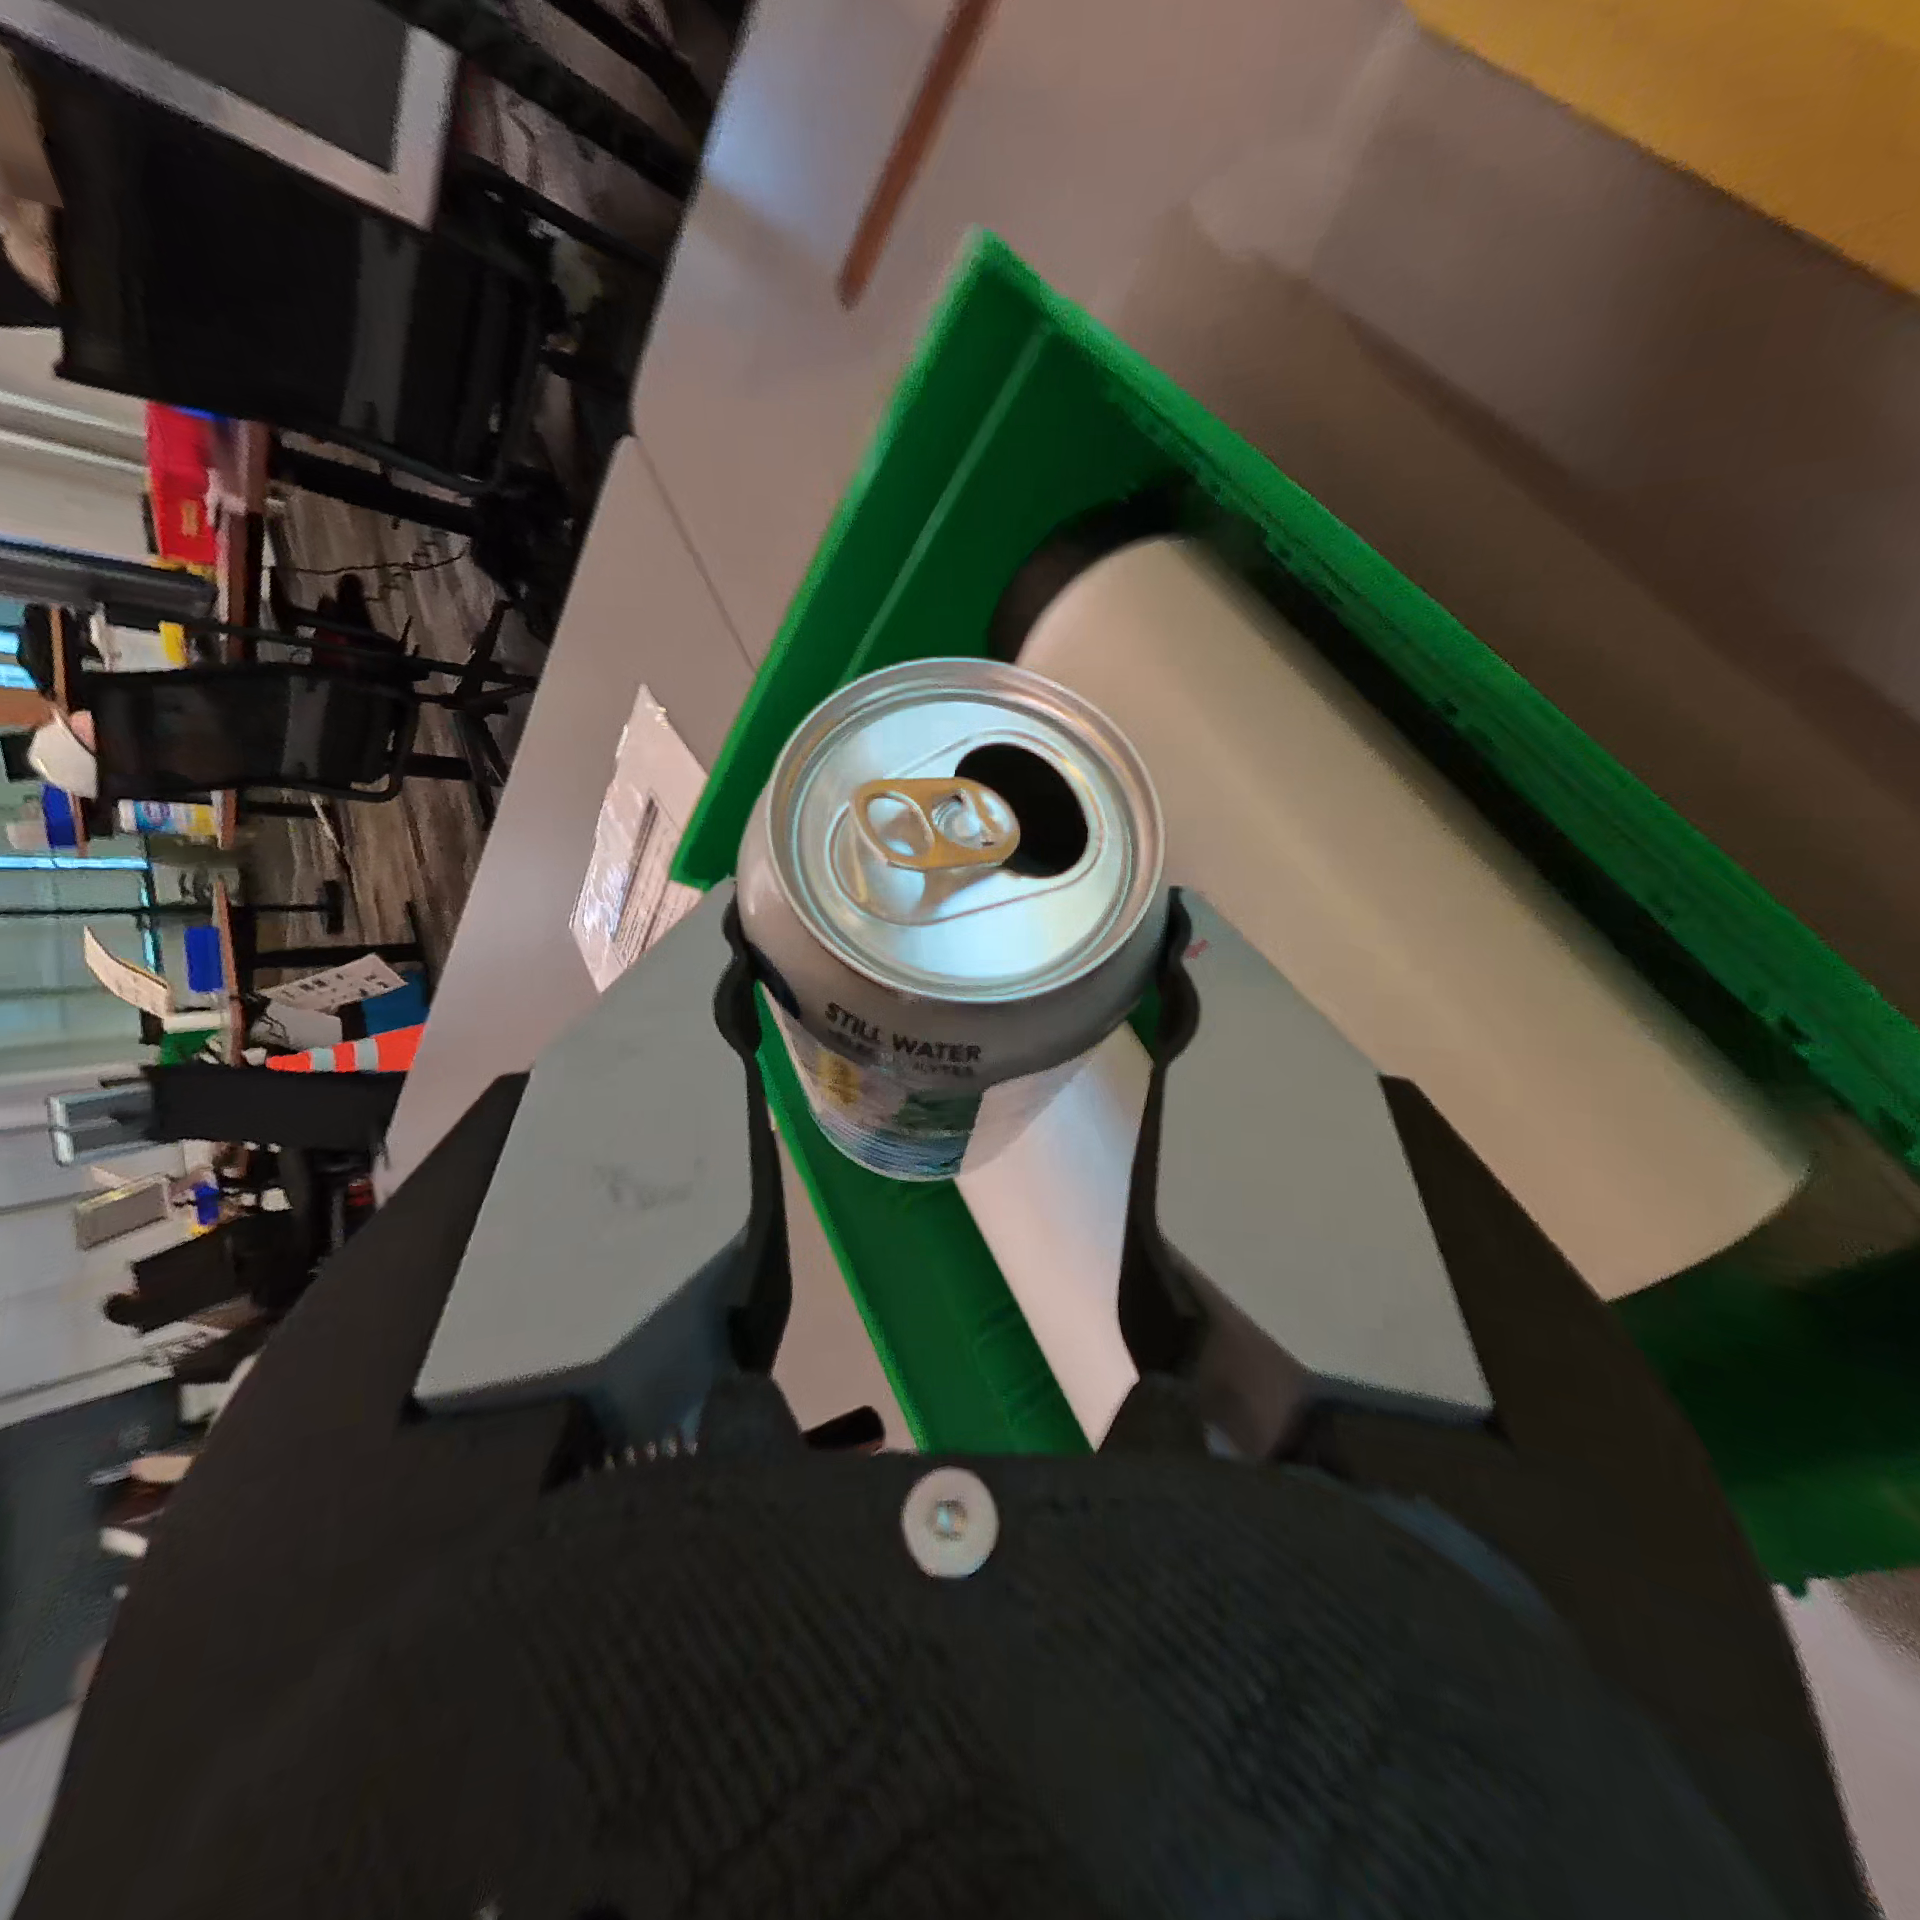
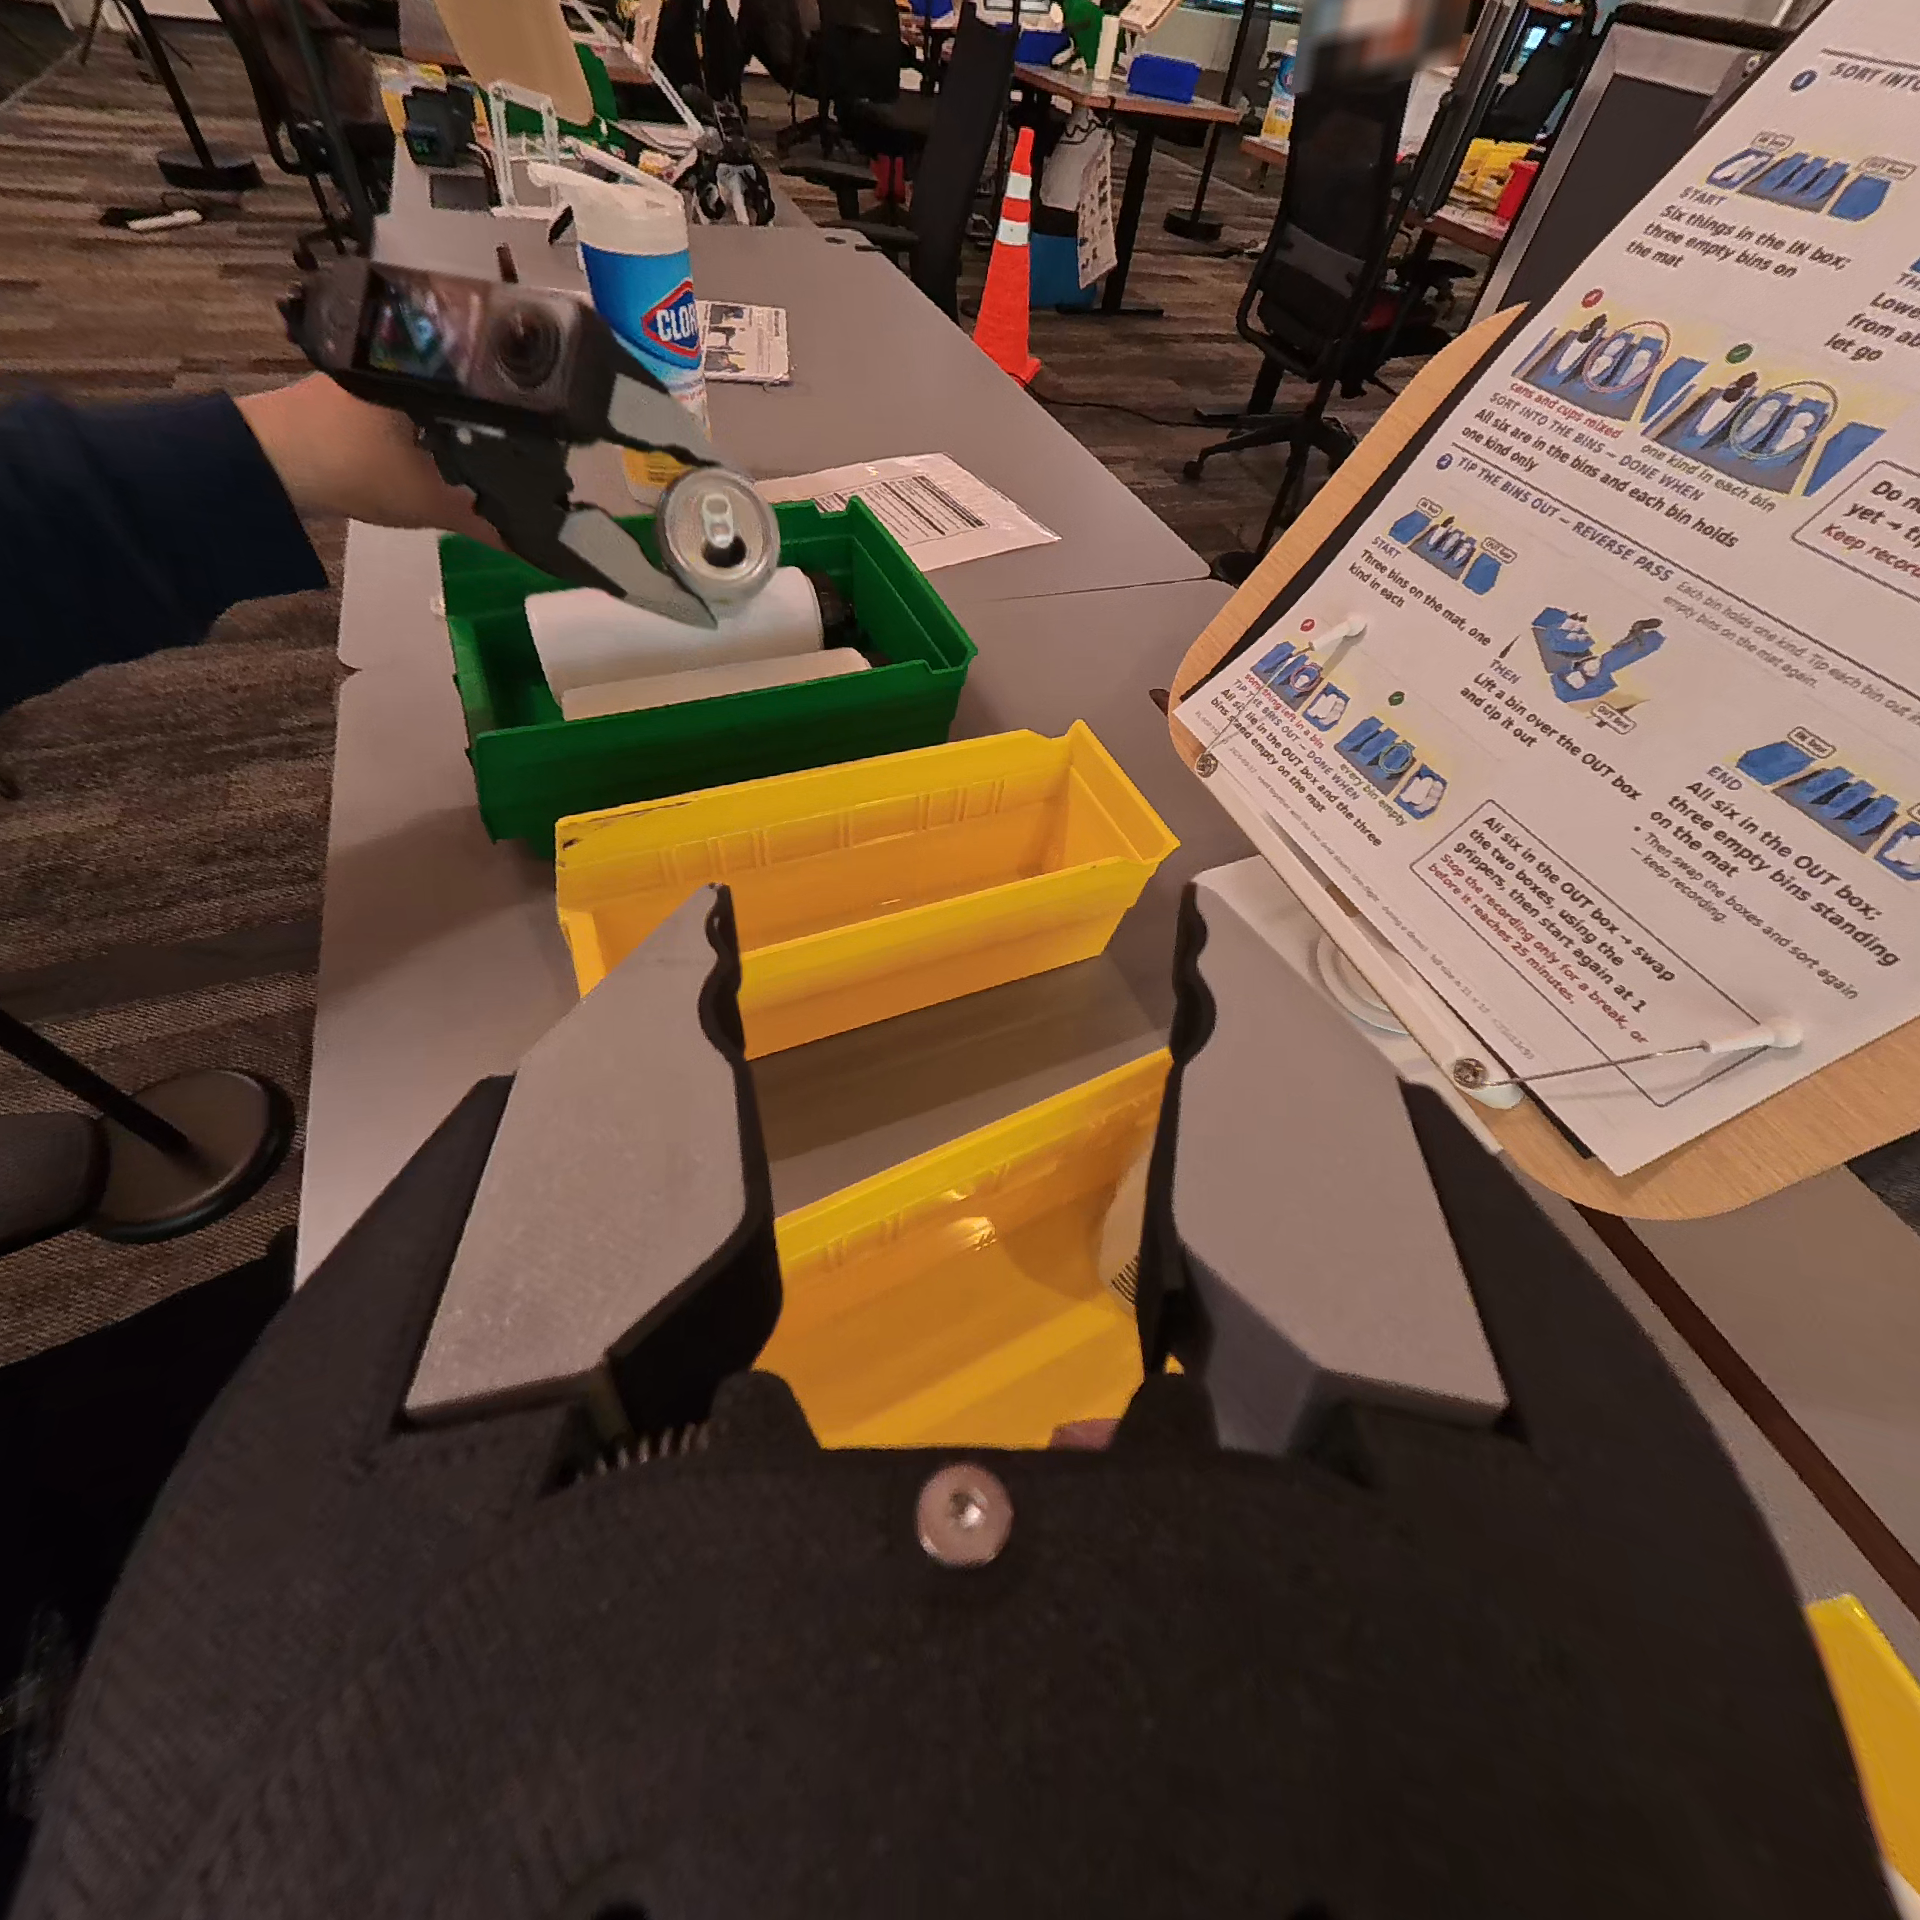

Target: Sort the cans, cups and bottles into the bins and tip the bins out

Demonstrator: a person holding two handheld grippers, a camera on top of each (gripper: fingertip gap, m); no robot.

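My left gripper (image 1: 956, 935) is shut on a silver can (image 1: 966, 831) with its opened top facing the camera. It holds the can above the green bin (image 1: 935, 436), where white cups (image 1: 1351, 883) lie on their sides. In the right wrist view the left gripper (image 2: 701, 540) and can (image 2: 717, 530) hang over the green bin (image 2: 707, 748) and its white cups (image 2: 644, 634). My right gripper (image 2: 954, 925) is open and empty above two yellow bins, a far one (image 2: 862, 821) that looks empty and a near one (image 2: 935, 1278) partly hidden by the fingers.
An instruction sheet on a wooden stand (image 2: 1558, 727) leans at the right over a white box (image 2: 1278, 935). A wipes canister (image 2: 639, 291) and a sleeved paper (image 2: 914, 504) sit behind the green bin. An orange cone (image 2: 1013, 260) and chairs stand beyond the grey table (image 2: 416, 935).
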